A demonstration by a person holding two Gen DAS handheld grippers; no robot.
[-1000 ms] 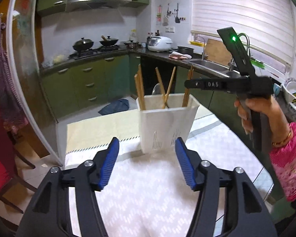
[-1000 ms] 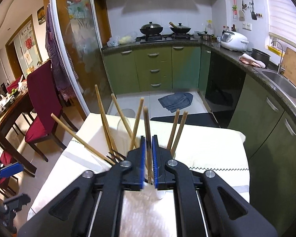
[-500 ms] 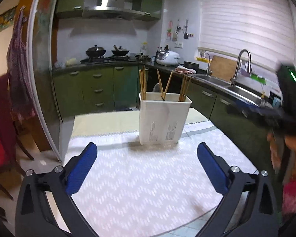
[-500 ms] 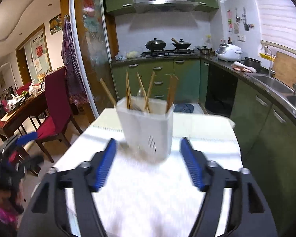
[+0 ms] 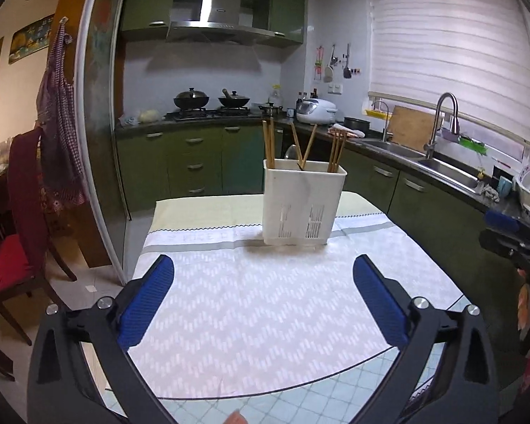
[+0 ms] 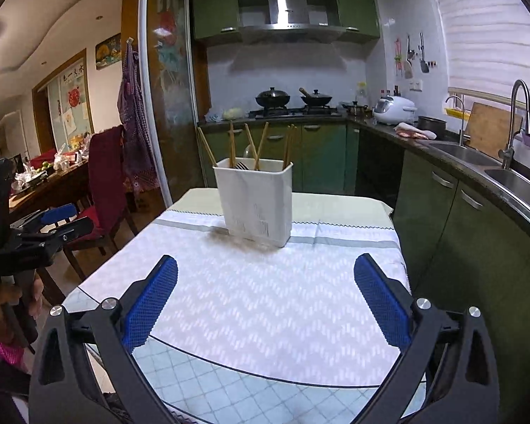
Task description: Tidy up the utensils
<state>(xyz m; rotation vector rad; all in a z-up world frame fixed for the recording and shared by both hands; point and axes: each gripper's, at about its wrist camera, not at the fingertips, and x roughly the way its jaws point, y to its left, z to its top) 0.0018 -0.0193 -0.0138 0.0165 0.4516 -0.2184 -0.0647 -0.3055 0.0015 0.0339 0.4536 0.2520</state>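
White holder (image 5: 304, 205) stands upright at 12 o'clock on the tabletop (image 5: 265, 304), chopsticks (image 5: 268, 143) already upright inside. Left tool (image 5: 263, 293) spread wide, nothing between the pads. Right tool (image 6: 265, 295) opening, also empty. Looks finished; best to keep both tools clear of the holder so it doesn't tip. Right view alone shows a fork (image 6: 241, 166) inside; left view shows the slotted side.
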